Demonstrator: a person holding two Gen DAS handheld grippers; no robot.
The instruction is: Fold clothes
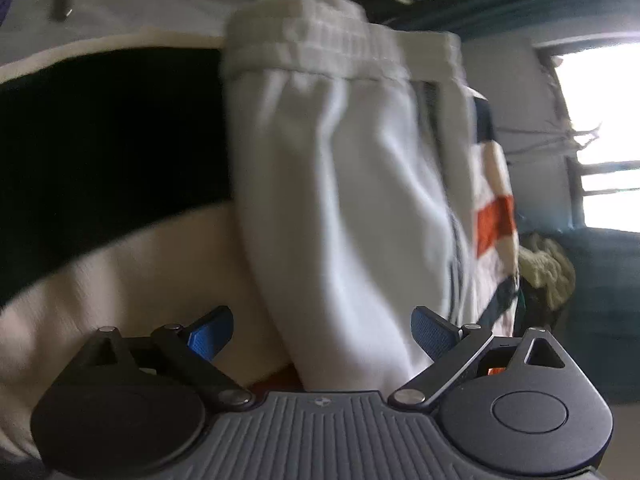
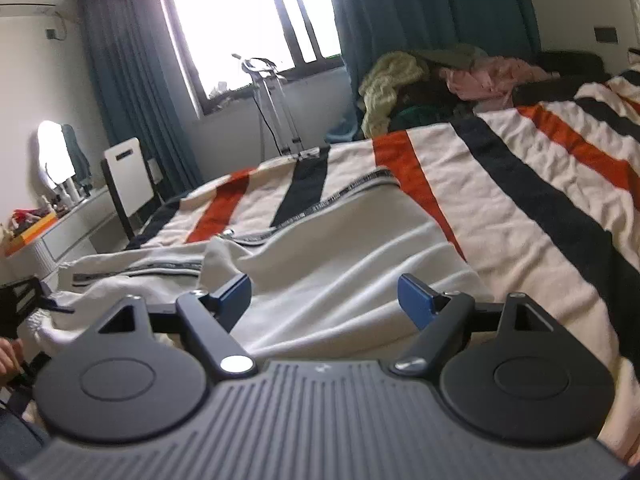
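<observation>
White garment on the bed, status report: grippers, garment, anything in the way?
Left gripper open, white garment between its pads, not pinched. Right gripper open, over the garment, holding nothing. Garment unfolded on striped blanket. Clothes pile far off, nothing blocking.

No words, numbers or brand names can be read anywhere in either view. The nearest thing to a sign is a tiny round emblem (image 1: 322,401) stamped on the left gripper's (image 1: 322,334) ribbed grey body, near the bottom, too small to make out. The right gripper (image 2: 325,300) carries a faint mark (image 2: 320,368) in the same spot, also unreadable. A dark patterned trim (image 2: 348,192) runs along the white garment (image 2: 320,276); any lettering in it is blurred.
</observation>
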